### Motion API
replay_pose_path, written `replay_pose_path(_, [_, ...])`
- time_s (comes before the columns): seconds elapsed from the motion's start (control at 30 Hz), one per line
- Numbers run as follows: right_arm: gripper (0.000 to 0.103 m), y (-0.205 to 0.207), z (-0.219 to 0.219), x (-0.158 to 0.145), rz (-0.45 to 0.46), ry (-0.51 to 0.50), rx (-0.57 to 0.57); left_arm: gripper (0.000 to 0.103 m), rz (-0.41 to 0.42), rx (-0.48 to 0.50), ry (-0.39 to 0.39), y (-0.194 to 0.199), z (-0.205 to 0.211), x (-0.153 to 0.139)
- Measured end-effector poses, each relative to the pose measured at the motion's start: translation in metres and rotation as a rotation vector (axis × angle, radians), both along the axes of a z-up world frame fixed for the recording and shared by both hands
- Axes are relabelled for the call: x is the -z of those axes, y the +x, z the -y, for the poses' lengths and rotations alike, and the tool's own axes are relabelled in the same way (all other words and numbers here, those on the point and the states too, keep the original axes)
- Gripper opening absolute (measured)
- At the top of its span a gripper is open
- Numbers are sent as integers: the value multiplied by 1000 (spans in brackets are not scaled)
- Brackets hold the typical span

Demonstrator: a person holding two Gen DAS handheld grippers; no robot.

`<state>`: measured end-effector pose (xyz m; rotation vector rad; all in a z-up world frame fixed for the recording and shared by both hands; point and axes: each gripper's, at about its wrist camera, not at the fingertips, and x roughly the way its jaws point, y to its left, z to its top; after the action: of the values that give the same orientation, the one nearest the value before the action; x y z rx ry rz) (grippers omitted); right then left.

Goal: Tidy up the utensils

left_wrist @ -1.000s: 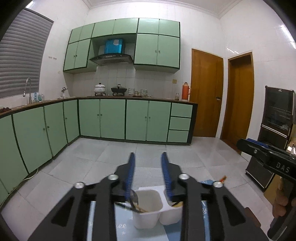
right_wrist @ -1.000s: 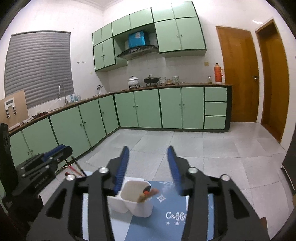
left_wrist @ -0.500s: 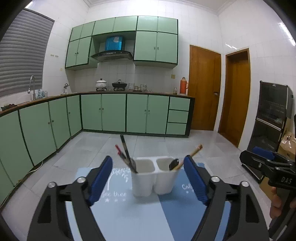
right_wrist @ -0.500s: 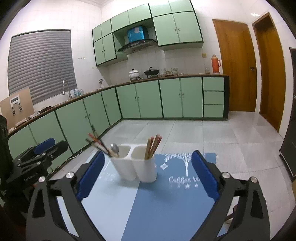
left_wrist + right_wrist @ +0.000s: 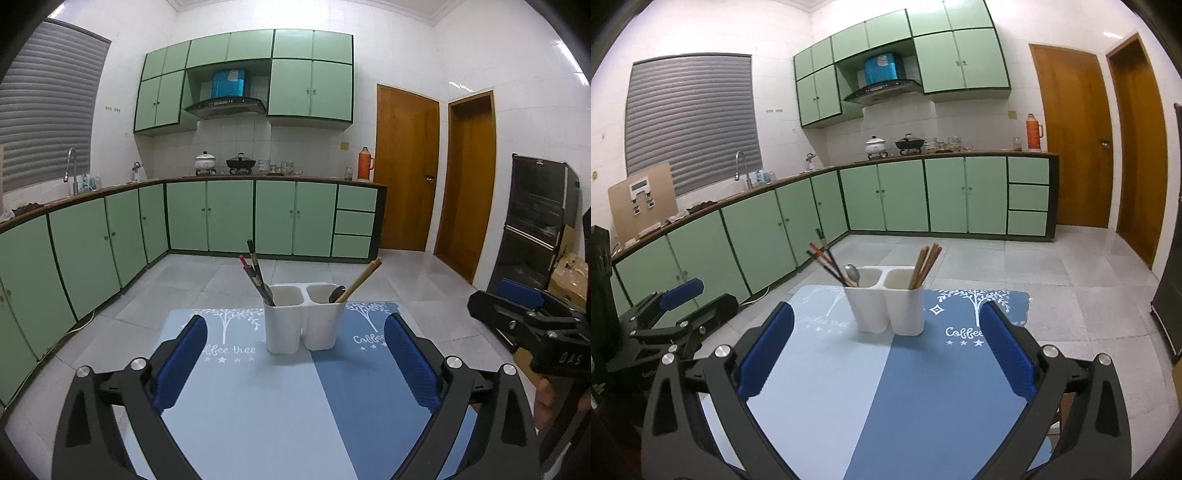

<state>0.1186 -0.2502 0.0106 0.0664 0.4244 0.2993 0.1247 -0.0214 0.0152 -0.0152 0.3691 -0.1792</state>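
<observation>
utensil holder [image 5: 301,317] on mat; left gripper [image 5: 295,354] jaws just spread; right gripper [image 5: 886,345] likewise, empty

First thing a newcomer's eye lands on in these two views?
The white two-compartment holder standing on the blue mat, mid-frame: dark chopsticks and a spoon in its left cup, wooden chopsticks in its right. Next, the wide-open blue-padded tools framing it, left tool and right tool, both empty. Behind, green cabinets line the kitchen.
</observation>
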Motion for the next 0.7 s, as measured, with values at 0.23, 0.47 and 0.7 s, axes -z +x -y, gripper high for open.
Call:
replay_pose_path(0.23, [97,-27,-5,-6,27,-1,-22,95,17,-2,7,-27,0,-3])
replay_pose_path(0.47, [97,-48,-8,-8,38,1,-30,95,29,-12,4,-44,-3,-6])
replay_pose_path(0.7, [97,-55,-9,-8,39,-10,-27,95,38,-15,7,-54,-3,-4])
